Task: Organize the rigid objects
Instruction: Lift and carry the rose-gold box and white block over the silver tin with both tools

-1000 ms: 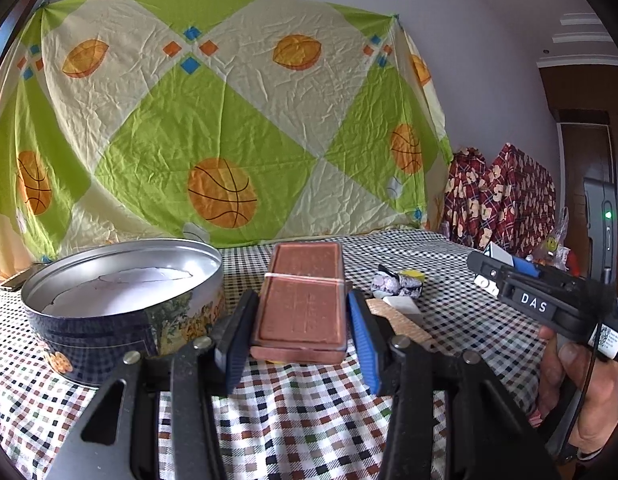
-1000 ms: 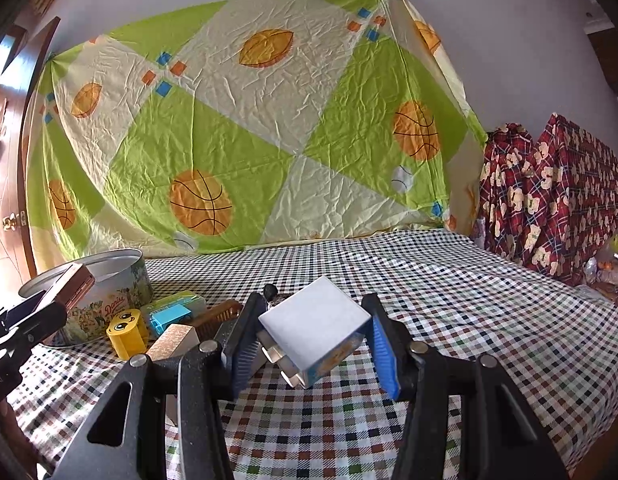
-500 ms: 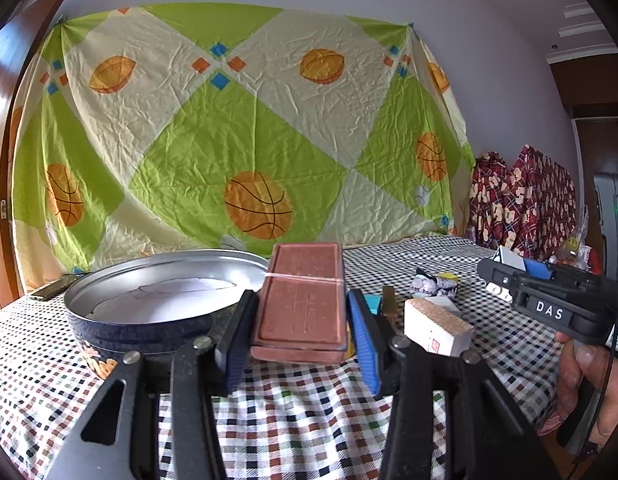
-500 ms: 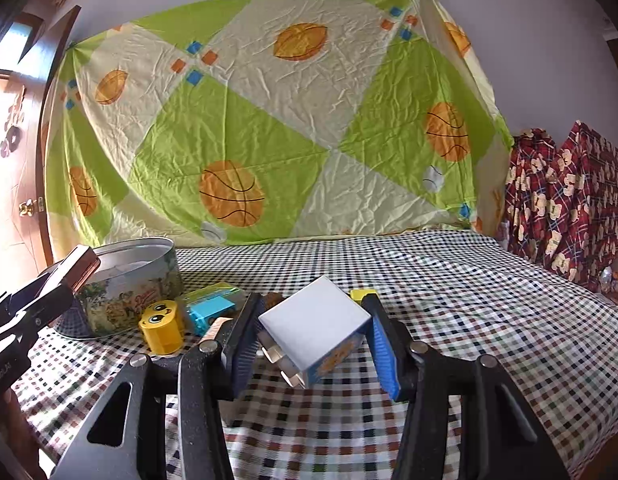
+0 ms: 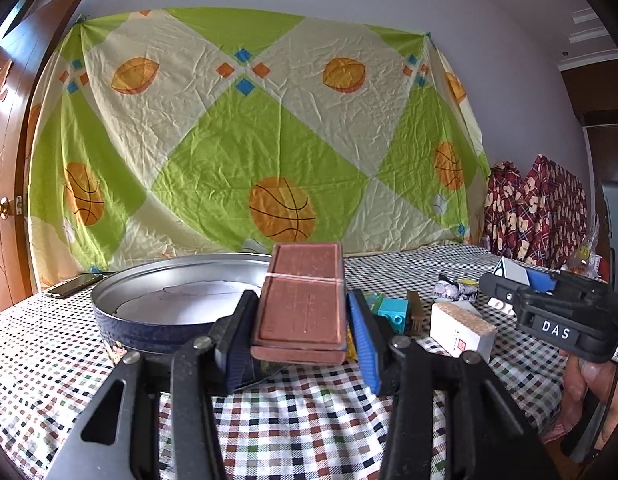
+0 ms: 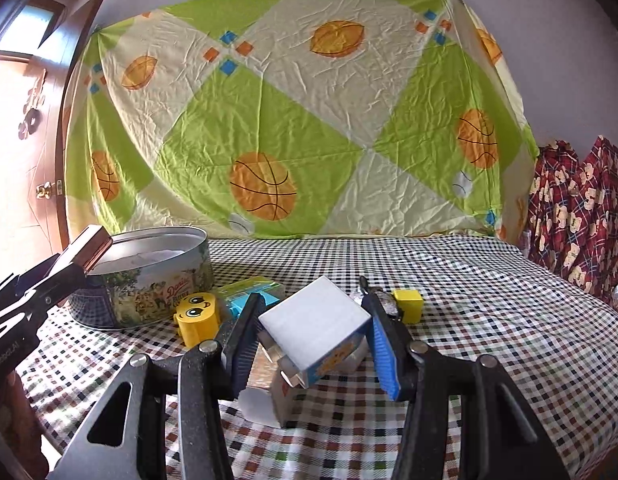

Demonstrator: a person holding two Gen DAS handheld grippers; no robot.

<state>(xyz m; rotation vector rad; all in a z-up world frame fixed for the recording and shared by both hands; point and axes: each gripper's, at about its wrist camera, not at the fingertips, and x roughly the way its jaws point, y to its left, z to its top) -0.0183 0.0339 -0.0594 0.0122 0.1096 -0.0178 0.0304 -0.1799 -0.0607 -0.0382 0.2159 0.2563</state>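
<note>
My left gripper (image 5: pixel 301 332) is shut on a flat brown case (image 5: pixel 301 300) with a rubber band across it, held just in front of the round open tin (image 5: pixel 169 304). The tin shows in the right wrist view (image 6: pixel 149 276) too, with the left gripper and case (image 6: pixel 95 246) beside its left rim. My right gripper (image 6: pixel 313 340) is shut on a white toy block (image 6: pixel 315 324), held above the checked cloth. In the left wrist view the right gripper (image 5: pixel 557 316) is at the right edge.
On the checked tablecloth (image 6: pixel 489 320) lie a yellow block with eyes (image 6: pixel 197 316), a blue block (image 6: pixel 249 296), a small yellow cube (image 6: pixel 407 300) and a white box (image 5: pixel 461 328). A phone (image 5: pixel 73 284) lies at the far left. A patterned sheet hangs behind.
Both grippers have sunk lower and nearer the tin, each keeping its object. The tin now looks closer and flatter in the left wrist view.
</note>
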